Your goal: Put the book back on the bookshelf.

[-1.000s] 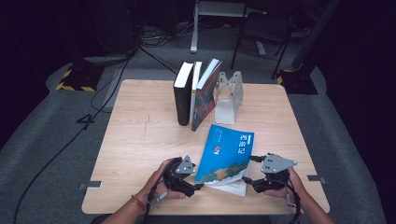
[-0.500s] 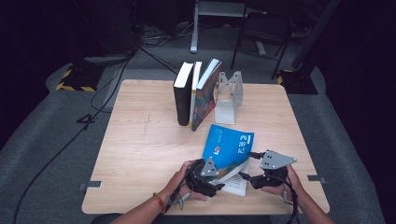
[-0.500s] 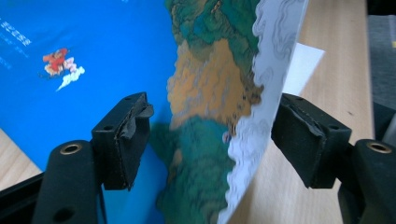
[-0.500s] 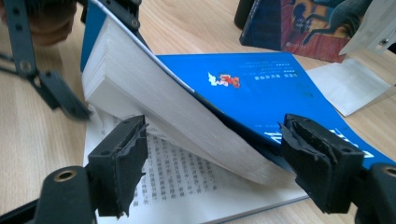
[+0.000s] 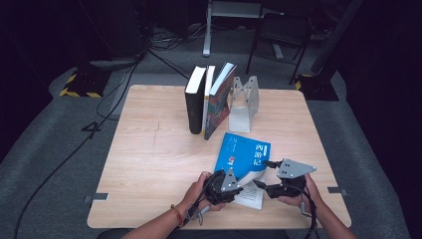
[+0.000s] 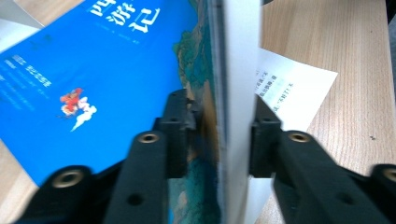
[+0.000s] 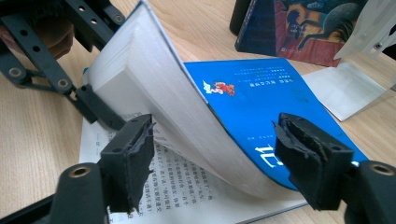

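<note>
A dark recording studio or lab: a lone wooden table (image 5: 149, 164) on grey carpet (image 5: 59, 164), floor cables (image 5: 124, 84), hazard-striped stand bases (image 5: 79, 84)

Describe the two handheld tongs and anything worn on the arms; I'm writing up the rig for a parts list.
Both tongs, left and right, are black linkage frames with bolt holes and brass-coloured rivets. Each carries a grey three-cornered plate on top. The right tongs' pads are black, ragged foam. A dark cable trails from each. The left wrist wears a reddish-orange band; no sleeves are visible.
</note>
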The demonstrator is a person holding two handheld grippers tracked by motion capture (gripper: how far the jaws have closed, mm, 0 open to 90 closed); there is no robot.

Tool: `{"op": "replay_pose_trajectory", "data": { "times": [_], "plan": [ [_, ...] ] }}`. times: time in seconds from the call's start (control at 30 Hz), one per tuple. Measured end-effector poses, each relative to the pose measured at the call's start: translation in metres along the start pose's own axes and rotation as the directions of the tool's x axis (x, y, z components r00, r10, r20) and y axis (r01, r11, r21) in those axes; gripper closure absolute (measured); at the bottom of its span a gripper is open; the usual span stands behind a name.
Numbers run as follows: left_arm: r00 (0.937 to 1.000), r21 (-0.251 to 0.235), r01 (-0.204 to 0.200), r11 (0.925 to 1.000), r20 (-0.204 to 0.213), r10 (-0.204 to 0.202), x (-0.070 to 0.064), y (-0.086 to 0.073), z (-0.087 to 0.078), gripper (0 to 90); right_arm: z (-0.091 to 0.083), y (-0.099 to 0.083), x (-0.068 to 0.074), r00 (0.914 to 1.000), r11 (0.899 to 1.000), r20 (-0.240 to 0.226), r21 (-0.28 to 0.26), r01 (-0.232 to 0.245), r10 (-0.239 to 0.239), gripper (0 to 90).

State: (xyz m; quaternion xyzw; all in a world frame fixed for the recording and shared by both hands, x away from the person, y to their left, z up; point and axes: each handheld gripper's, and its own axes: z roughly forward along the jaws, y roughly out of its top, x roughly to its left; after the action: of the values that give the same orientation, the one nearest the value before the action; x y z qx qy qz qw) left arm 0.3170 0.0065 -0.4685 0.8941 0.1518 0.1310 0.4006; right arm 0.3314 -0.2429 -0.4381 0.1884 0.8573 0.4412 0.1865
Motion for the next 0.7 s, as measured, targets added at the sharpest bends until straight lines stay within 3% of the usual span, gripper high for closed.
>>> {"op": "replay_pose_trajectory", "data": {
  "times": [0.2, 0.33, 0.43, 0.5, 0.7],
  "plan": [
    [0.9989, 0.001, -0.030, 0.9996, 0.037, 0.030, 0.012, -0.007, -0.012, 72.2, 0.003, -0.002, -0.004, 1.0000, 1.000, -0.005, 0.019, 0.007, -0.007, 32.1],
    [0.9966, -0.002, -0.017, 0.9998, 0.080, 0.017, 0.025, -0.017, -0.023, 72.0, 0.013, -0.004, -0.009, 0.9986, 0.999, -0.049, 0.044, 0.022, -0.020, 32.8],
    [0.9953, -0.008, -0.006, 0.9999, 0.097, 0.007, 0.033, -0.023, -0.031, 71.8, 0.025, -0.006, -0.009, 0.9983, 0.994, -0.025, 0.091, 0.054, -0.052, 33.8],
    [0.9948, -0.009, -0.008, 0.9999, 0.102, 0.009, 0.039, -0.027, -0.037, 72.1, 0.030, -0.006, -0.009, 0.9982, 0.996, -0.045, 0.075, 0.042, -0.039, 38.9],
    [0.9955, 0.000, 0.018, 0.9998, 0.093, -0.018, 0.054, -0.039, -0.051, 69.9, 0.038, 0.003, 0.004, 0.9885, 0.990, -0.066, 0.031, 0.138, -0.136, 58.9]
  ]
}}
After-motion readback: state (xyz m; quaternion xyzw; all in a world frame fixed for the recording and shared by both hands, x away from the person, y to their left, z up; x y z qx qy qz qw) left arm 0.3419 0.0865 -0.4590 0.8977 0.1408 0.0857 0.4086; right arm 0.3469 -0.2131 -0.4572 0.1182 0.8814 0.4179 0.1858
